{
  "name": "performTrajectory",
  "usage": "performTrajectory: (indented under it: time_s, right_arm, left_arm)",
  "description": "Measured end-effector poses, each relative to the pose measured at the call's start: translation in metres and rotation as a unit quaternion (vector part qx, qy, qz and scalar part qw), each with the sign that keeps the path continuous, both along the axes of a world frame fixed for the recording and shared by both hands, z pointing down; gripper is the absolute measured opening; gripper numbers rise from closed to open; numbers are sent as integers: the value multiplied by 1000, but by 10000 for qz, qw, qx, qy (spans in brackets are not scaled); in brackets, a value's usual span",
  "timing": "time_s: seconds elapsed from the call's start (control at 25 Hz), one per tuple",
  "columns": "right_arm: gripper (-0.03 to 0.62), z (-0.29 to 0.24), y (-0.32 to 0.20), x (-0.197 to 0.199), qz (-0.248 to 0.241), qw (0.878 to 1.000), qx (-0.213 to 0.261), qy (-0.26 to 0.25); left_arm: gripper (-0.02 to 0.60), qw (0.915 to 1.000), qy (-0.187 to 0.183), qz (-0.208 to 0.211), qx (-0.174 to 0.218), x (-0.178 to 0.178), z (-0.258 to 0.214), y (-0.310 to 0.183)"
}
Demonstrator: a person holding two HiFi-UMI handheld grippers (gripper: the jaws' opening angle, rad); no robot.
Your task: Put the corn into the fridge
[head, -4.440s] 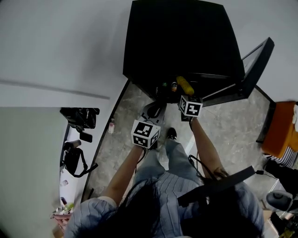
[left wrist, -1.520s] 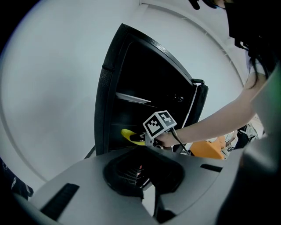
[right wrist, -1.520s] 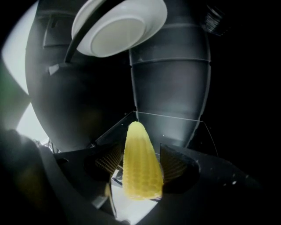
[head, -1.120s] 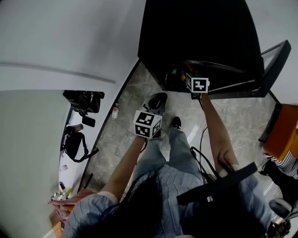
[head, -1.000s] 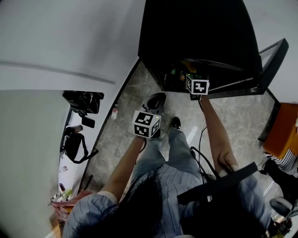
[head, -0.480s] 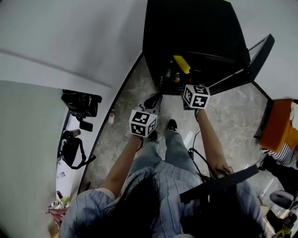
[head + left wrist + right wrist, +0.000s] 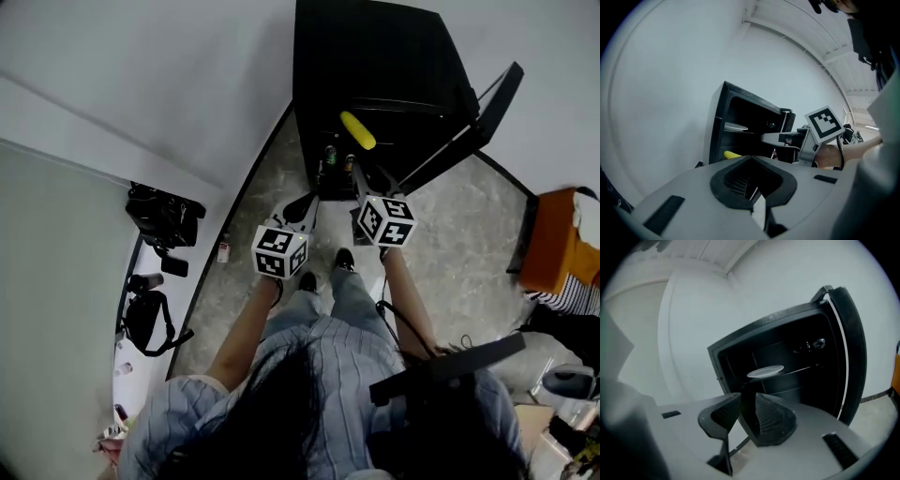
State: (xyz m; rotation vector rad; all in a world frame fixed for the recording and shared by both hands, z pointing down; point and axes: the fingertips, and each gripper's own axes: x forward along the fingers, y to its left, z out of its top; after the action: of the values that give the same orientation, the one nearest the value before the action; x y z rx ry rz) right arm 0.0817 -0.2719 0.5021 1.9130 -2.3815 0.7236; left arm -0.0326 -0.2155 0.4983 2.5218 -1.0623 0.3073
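Corn (image 7: 357, 130) yellow, whole, slantwise on fridge (image 7: 375, 56) shelf. Door (image 7: 480, 105) wide at fridge's right, floor (image 7: 441, 225) before fridge open. Right gripper (image 7: 360, 182) jaws just closing, nothing between; left gripper (image 7: 304, 210) pinched together.

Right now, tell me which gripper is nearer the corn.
Right. The right gripper is in front of the corn in the fridge, and its jaws have just been closing on nothing; the left gripper is farther back and to the left.

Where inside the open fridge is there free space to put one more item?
Free: the glass shelf right of the plate. The shelf with the corn looks bare toward the door. Crowded: the bottom, where small containers stand.
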Motion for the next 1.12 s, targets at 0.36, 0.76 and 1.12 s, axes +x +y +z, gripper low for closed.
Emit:
performTrajectory:
  time_s: [0.36,0.76,1.12]
  right_arm:
    - [97,-34,63,-42,0,9998,146,-118]
    - [86,-46,119,-73,351,9987,238,-272]
    - [71,-44,155,-83,448,9987,107,-231]
  left_arm:
    - [8,9990,134,333,274,-21,-24,34]
    - [8,9968,330,635,352,-52,-35,70]
    - [8,9936,619,893,299,-47,-45,95]
